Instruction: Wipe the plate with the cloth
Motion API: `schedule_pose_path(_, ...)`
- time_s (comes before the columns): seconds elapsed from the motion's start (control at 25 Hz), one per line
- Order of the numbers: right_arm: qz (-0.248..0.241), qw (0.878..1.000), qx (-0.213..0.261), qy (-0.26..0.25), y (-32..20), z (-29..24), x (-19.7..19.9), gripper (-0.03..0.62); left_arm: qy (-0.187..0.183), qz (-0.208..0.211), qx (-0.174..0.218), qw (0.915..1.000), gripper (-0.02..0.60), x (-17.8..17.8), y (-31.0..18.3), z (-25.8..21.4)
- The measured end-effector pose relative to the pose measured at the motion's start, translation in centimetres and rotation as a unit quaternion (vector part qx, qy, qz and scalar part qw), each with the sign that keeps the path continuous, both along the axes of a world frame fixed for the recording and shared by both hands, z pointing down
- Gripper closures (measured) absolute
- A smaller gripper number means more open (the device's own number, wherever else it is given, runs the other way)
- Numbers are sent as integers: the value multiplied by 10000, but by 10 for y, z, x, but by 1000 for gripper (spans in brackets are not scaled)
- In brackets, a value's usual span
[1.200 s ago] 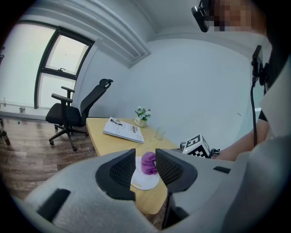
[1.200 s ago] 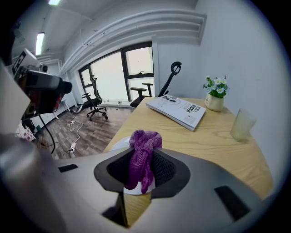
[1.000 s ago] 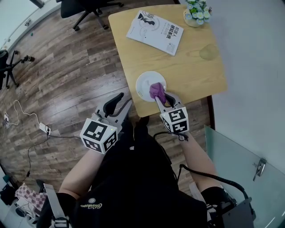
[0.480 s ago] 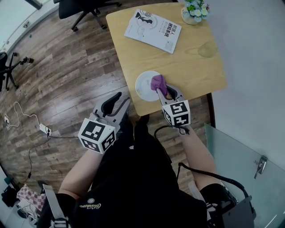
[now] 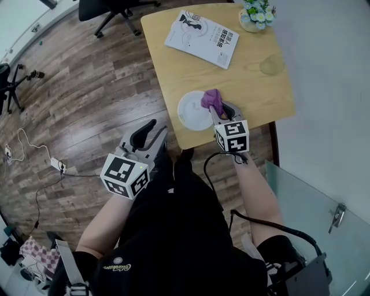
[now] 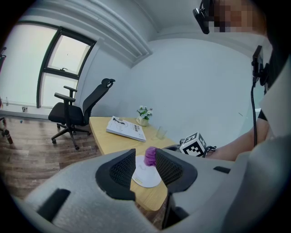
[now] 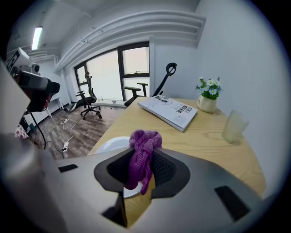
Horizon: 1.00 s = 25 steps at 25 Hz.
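Note:
A white plate (image 5: 193, 111) lies near the front edge of the wooden table (image 5: 254, 92). My right gripper (image 5: 216, 110) is shut on a bunched purple cloth (image 5: 210, 99), held over the plate's right rim. In the right gripper view the cloth (image 7: 142, 154) hangs between the jaws, with the plate (image 7: 113, 146) below and to the left. My left gripper (image 5: 151, 132) stands open off the table's front left, over the floor. In the left gripper view, the plate (image 6: 146, 175) and cloth (image 6: 150, 156) show between its open jaws.
A white booklet (image 5: 202, 39) lies at the table's far side. A small flower pot (image 5: 255, 16) stands at the far right corner and a clear glass (image 5: 270, 67) to the right. An office chair (image 5: 110, 10) stands on the wooden floor; cables (image 5: 34, 167) lie at left.
My right gripper has carried the cloth from the plate's front part to its far right rim. The left gripper has barely moved.

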State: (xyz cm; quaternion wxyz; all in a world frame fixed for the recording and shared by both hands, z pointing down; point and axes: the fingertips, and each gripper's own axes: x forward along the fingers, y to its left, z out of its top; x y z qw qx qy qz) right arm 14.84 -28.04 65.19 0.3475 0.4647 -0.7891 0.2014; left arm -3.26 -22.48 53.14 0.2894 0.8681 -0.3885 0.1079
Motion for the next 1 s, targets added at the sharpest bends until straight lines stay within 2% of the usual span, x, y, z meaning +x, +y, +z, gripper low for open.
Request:
schedule_pose_path(0.32, 166, 9996, -52, -230, 28, -6, 13, 499, 39, 94, 33, 9999, 442, 10, -3, 1)
schedule_pose_path(0.64, 333, 9970, -370, -589, 81, 4, 5, 499, 51, 196, 61, 9998, 442, 18, -1, -2)
schedule_pose_path(1.0, 589, 9942, -197, -881, 78, -3, 9, 499, -16, 164, 155, 9997, 442, 17, 2, -7)
